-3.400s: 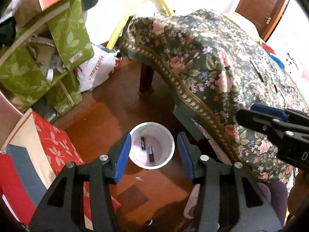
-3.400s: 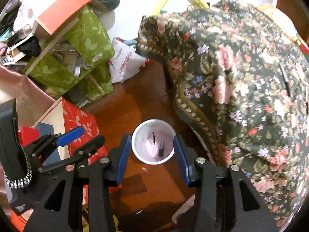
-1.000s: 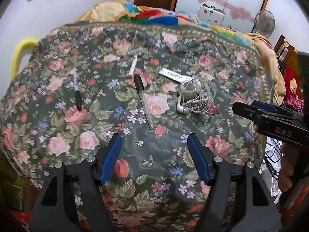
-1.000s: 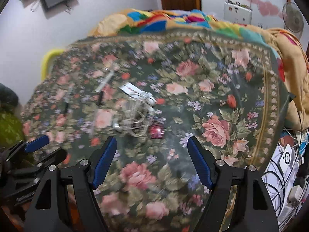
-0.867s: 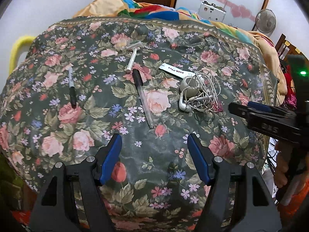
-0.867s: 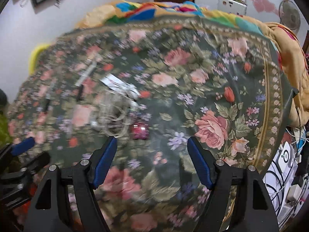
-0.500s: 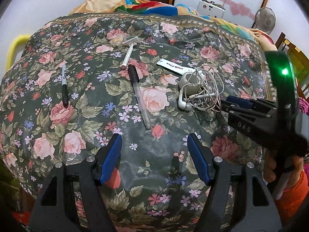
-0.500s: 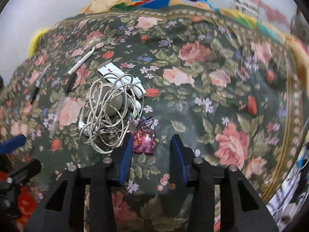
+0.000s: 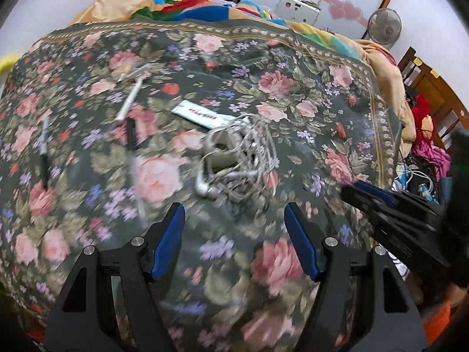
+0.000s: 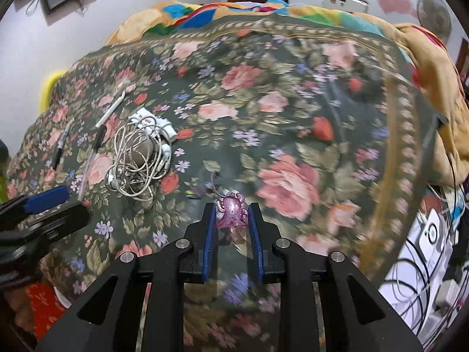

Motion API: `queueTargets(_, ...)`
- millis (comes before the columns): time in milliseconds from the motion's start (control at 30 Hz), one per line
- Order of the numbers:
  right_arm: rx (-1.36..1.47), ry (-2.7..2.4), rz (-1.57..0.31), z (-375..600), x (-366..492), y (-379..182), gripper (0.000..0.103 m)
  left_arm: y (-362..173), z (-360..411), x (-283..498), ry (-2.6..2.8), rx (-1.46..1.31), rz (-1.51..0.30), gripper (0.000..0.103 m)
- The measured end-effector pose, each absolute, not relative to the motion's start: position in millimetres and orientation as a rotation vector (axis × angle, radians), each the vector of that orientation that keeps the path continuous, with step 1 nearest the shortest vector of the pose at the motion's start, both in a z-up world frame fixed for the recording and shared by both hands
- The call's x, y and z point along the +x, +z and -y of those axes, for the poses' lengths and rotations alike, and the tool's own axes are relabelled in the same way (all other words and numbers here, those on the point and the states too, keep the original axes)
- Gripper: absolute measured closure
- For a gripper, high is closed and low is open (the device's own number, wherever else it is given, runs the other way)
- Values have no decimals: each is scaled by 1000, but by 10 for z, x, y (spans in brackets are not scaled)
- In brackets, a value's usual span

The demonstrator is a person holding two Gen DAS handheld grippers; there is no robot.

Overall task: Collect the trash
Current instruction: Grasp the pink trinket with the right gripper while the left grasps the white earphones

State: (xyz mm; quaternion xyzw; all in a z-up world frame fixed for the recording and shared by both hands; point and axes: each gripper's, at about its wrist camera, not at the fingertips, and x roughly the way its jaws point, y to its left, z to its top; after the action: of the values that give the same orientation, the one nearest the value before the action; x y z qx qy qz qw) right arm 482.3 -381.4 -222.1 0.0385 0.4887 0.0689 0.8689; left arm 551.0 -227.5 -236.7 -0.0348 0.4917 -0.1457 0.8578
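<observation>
My right gripper (image 10: 231,209) is shut on a small pink plastic octopus charm (image 10: 231,212) with a thin cord, held just above the floral tablecloth (image 10: 293,135). My left gripper (image 9: 234,220) is open and empty over the cloth, near a tangle of white earphones (image 9: 234,161). The earphones also show in the right wrist view (image 10: 137,158). A white paper strip (image 9: 202,116), a white stick (image 9: 130,99), a clear pen with a black cap (image 9: 132,135) and a black marker (image 9: 44,152) lie on the cloth. The right gripper shows at the right edge (image 9: 390,214) of the left wrist view.
A heap of colourful bedding (image 9: 205,6) lies behind the table. Cables and chargers (image 10: 433,234) lie on the floor to the right. A wooden chair (image 9: 431,88) and a fan (image 9: 384,28) stand at the back right.
My right gripper closed on the pink charm and lifted it off the cloth, pulling back to the right. My left gripper moved closer to the earphones and stayed open.
</observation>
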Motion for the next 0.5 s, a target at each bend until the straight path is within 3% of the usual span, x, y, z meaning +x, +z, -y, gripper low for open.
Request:
queueTargets(333, 116, 131, -999, 3905, 4721, -2104, 83, -2687, 2559, 5857, -211, 36, -1074, 37)
queueTargets(400, 119, 130, -995, 3901, 4716, -2091, 83, -2666, 2584, 5805, -235, 50, -1057, 65)
queueTargets(500, 129, 154, -979, 3897, 4674, -2048, 83, -2639, 2617, 5700, -284, 64, -1070, 80)
